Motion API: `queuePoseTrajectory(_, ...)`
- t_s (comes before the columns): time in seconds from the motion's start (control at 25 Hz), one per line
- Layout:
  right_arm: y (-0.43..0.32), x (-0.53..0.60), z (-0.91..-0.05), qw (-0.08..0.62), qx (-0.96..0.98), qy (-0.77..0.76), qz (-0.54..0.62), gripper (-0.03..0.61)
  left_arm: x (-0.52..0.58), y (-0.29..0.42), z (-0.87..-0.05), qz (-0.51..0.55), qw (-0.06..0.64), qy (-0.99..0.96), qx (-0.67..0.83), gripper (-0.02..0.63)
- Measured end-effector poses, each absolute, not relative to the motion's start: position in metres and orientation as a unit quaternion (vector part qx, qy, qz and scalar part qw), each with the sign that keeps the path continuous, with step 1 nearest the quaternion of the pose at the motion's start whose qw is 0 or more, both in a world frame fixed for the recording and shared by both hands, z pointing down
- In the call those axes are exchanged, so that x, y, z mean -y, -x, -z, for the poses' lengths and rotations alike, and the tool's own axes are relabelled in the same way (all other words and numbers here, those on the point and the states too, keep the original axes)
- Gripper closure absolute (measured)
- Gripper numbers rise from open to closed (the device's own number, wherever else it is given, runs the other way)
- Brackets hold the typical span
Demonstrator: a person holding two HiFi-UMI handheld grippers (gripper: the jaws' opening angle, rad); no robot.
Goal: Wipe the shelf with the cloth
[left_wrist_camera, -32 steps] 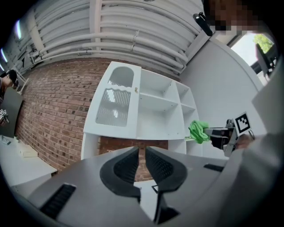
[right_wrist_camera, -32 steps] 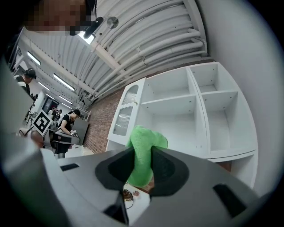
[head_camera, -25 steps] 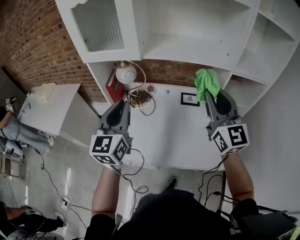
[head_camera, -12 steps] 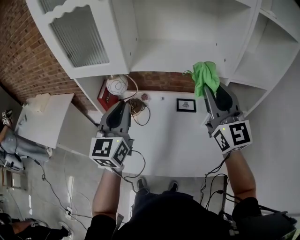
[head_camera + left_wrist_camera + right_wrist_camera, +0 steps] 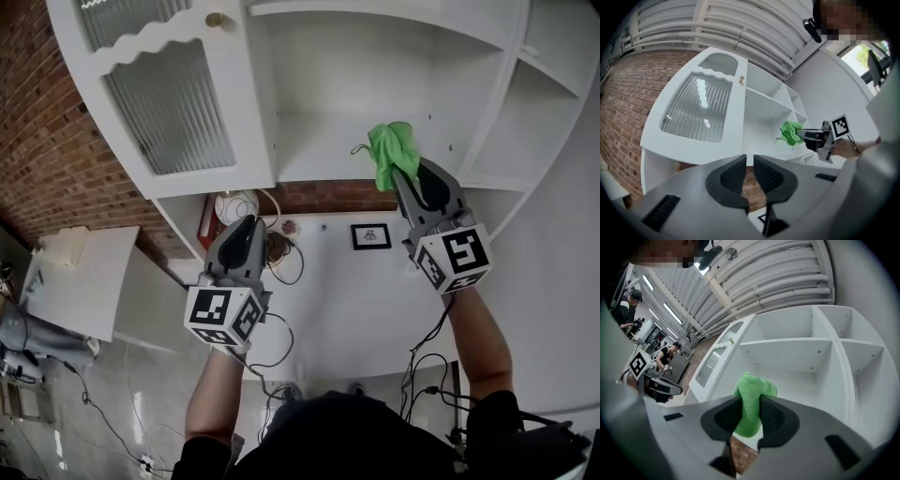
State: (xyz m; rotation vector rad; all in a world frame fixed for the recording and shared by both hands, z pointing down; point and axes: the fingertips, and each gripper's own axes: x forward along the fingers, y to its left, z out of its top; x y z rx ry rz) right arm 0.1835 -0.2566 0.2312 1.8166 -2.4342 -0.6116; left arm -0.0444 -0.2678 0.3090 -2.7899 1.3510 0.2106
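Observation:
A bunched green cloth (image 5: 393, 155) is clamped in my right gripper (image 5: 405, 178), held up in front of the lower shelf (image 5: 328, 155) of the white cabinet. In the right gripper view the cloth (image 5: 751, 404) sticks up between the pads, with the white shelf (image 5: 797, 380) beyond it. My left gripper (image 5: 246, 228) hangs lower and to the left, below the cabinet; its jaws stand nearly together with nothing between them. From the left gripper view I see the left gripper (image 5: 750, 161) and, past it, the cloth (image 5: 790, 132) in the right gripper (image 5: 804, 135).
A glass cabinet door (image 5: 169, 103) stands open at the left. A white desk (image 5: 356, 291) below carries a small framed picture (image 5: 371, 235), cables (image 5: 277, 248) and a round lamp (image 5: 230, 208). Brick wall (image 5: 47, 141) lies left, side shelves (image 5: 525, 122) to the right.
My right gripper has lifted the green cloth from the cabinet's lower edge up to the shelf opening. The view has tilted upward, showing more of the cabinet. The left gripper has barely shifted.

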Motion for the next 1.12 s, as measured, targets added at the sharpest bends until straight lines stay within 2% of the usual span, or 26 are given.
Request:
queuePoseTrajectory(0.4, -0.145, 0.329, -0.196, 0.053, 0.799, -0.561, 0.209, 0.485, 0.280, 0.074, -0.304, -0.072, 0.025, 0.891, -0.447, 0.568)
queuePoseTrajectory(0.76, -0.110, 0.418, -0.185, 0.075, 0.839, -0.518, 0.150, 0.485, 0.284, 0.095, -0.307, -0.065, 0.028, 0.879, -0.471, 0.568)
queuePoseTrajectory(1.12, -0.083, 0.501, -0.217, 0.196, 0.854, -0.475, 0.078, 0.485, 0.290, 0.117, -0.328, -0.050, 0.012, 0.869, -0.492, 0.568)
